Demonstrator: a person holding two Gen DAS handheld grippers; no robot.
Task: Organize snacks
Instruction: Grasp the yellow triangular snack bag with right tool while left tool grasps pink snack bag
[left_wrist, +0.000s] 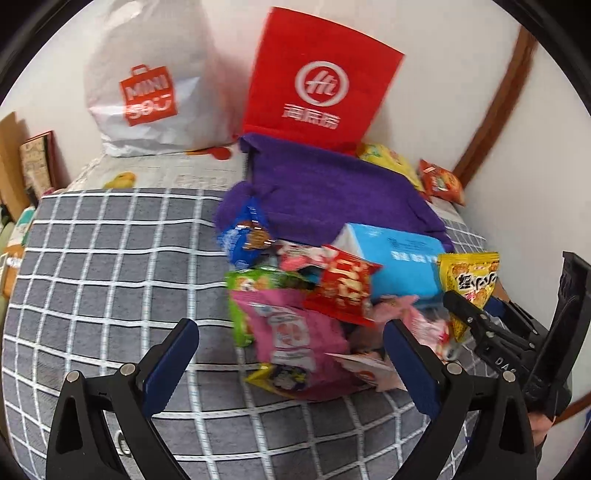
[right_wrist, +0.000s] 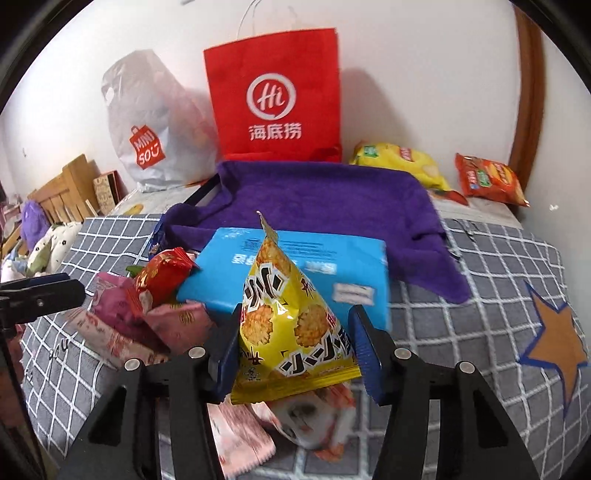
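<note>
From the left wrist view, the left hand-held gripper (left_wrist: 291, 356) has its two blue-padded fingers spread wide apart at the bottom of the frame, nothing between them, over a heap of snack packets (left_wrist: 306, 314) lying on a bed with a grey cover (left_wrist: 110, 266) crossed by white lines. A red packet (left_wrist: 345, 288) with gold characters sits on top of the heap, a pink packet (left_wrist: 291, 332) below it, a green one to its left, and a light blue box (left_wrist: 399, 258) behind. At the right edge the right hand-held gripper (left_wrist: 469, 314) is clamped on a yellow packet (left_wrist: 471, 284) printed with black characters. Behind the heap lies a purple towel (left_wrist: 332, 192); against the wall at the top stand a white bag (left_wrist: 155, 81) marked "MINISO" in an orange logo and a red bag (left_wrist: 317, 81) with a white circled "Hi" and three blurred Chinese characters. From the right wrist view, the yellow packet fills the lower centre, showing round crackers and bold black characters, gripped between both blue fingers. The blue box carries white writing, upside down and too soft to read. The red bag, top centre, reads "Hi" and "海底捞"; the white bag, upper left, reads "MINI SOU". In the upper right a yellow crisp bag (right_wrist: 402, 162) and an orange-red bag (right_wrist: 487, 179) lie by the wall, and an orange star (right_wrist: 557, 339) is printed on the cover at the right.
</note>
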